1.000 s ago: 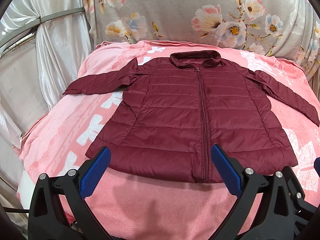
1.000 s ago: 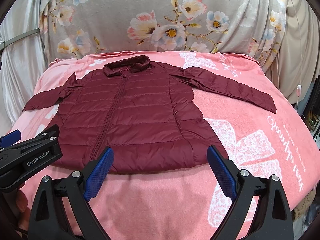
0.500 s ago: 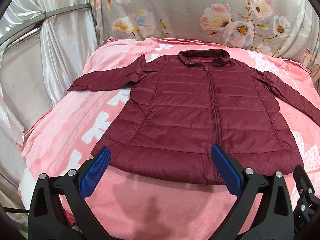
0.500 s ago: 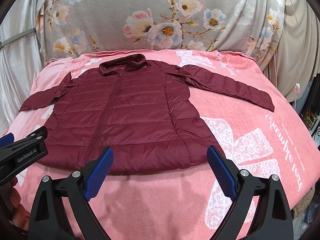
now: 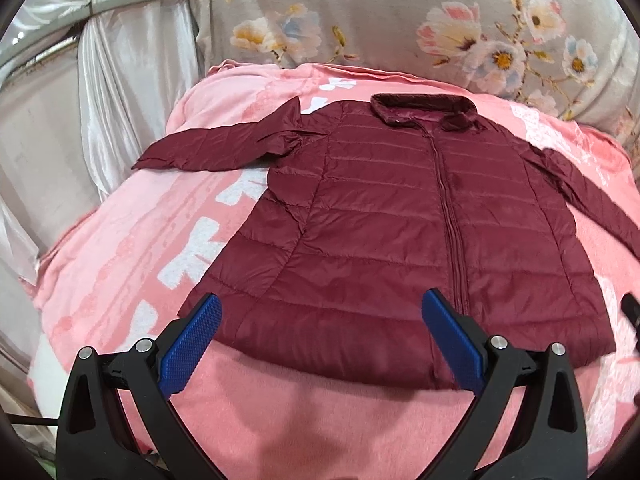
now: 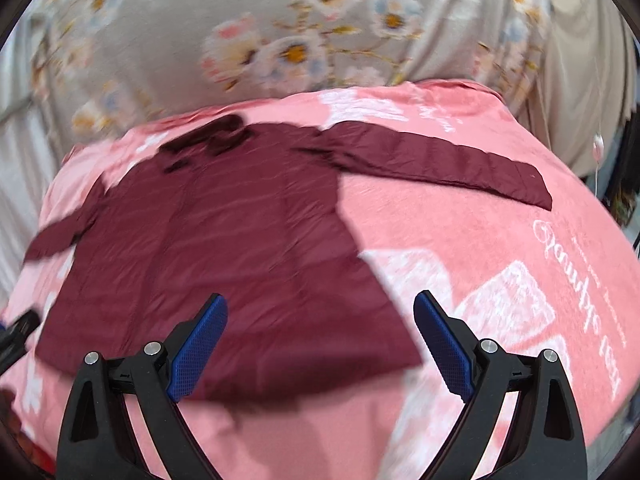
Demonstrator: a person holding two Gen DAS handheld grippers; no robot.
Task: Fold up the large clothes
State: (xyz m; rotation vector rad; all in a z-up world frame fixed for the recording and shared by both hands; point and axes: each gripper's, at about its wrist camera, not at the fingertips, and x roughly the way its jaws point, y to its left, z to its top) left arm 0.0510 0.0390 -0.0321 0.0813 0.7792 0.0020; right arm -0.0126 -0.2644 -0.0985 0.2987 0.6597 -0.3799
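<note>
One maroon puffer jacket (image 5: pixel 420 216) lies flat, zipped, sleeves spread, on the pink blanket (image 5: pixel 132 240). Versus 0.5 s ago: it sits further right in the left view and further left in the right view. Left gripper (image 5: pixel 322 340) and right gripper (image 6: pixel 320 340) hover with jaws spread, empty. Right view motion-blurred; far sleeve cut off in left view.

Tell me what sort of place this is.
Probably a bedroom or similar home room: a maroon puffer jacket lies spread flat on a pink blanket over what looks like a bed, with a floral fabric draped behind it and a pale satin curtain at the side.
</note>
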